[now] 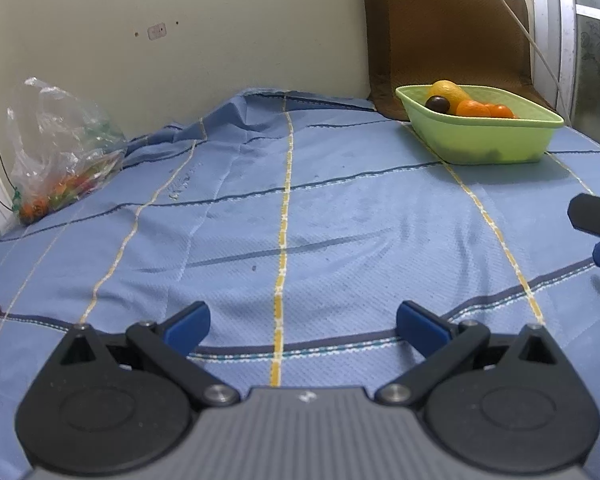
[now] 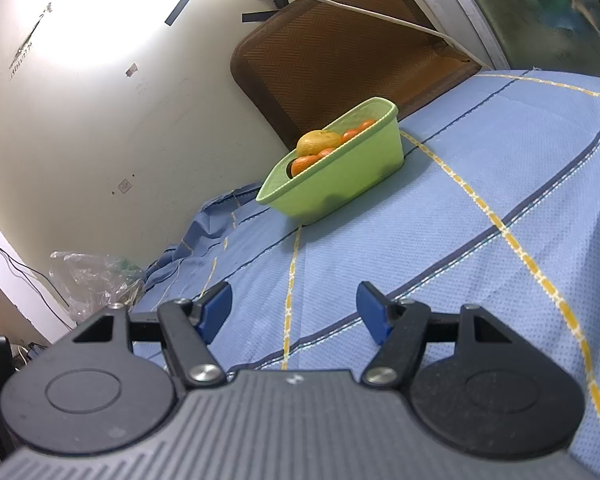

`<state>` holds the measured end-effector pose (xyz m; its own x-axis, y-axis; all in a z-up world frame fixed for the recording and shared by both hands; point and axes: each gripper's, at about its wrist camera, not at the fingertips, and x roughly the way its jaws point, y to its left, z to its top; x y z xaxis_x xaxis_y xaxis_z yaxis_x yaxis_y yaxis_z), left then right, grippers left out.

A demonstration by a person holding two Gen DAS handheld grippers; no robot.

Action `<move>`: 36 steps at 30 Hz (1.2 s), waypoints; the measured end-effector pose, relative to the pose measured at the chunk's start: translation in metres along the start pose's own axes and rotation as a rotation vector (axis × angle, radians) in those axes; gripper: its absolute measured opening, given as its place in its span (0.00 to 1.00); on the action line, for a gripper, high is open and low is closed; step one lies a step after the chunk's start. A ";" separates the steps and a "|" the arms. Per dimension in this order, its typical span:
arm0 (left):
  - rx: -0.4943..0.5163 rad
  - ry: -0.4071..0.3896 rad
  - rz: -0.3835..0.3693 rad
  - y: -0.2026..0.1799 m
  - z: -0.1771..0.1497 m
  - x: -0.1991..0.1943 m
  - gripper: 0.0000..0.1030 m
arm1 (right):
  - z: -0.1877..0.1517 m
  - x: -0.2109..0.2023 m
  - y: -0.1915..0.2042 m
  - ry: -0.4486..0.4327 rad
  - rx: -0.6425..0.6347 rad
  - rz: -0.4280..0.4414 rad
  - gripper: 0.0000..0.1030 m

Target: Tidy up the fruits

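A light green basket [image 1: 484,140] [image 2: 340,184] stands at the far right of the blue checked bedcover [image 1: 300,220]. It holds a yellow fruit [image 1: 446,91] [image 2: 318,141], a dark round fruit [image 1: 437,104] and several oranges [image 1: 474,109] [image 2: 304,164]. My left gripper [image 1: 303,330] hovers low over the near part of the cover, open, with nothing between its blue pads. My right gripper [image 2: 294,312] is also open and empty, well short of the basket; its tip [image 1: 596,218] shows at the right edge of the left wrist view.
A clear plastic bag [image 1: 60,152] [image 2: 96,276] with small orange and green items lies at the far left by the wall. A brown woven cushion [image 1: 448,28] [image 2: 332,48] leans behind the basket. A white cable [image 2: 360,12] hangs across it.
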<state>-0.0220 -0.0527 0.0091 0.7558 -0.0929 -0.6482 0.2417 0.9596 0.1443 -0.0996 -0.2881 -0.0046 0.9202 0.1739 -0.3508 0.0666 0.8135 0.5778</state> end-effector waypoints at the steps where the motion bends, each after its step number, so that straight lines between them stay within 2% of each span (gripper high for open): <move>1: 0.002 -0.004 0.001 0.000 0.000 0.000 1.00 | 0.000 0.000 0.000 -0.001 -0.001 0.000 0.69; 20: 0.006 -0.031 0.009 0.002 0.000 -0.005 1.00 | 0.000 -0.002 -0.001 -0.003 0.006 -0.001 0.70; 36: 0.015 -0.049 0.052 0.004 0.002 -0.007 1.00 | 0.001 -0.005 0.000 -0.013 0.008 -0.005 0.70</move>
<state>-0.0248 -0.0490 0.0155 0.7962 -0.0561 -0.6024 0.2103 0.9593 0.1887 -0.1043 -0.2894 -0.0020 0.9248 0.1625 -0.3440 0.0742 0.8099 0.5819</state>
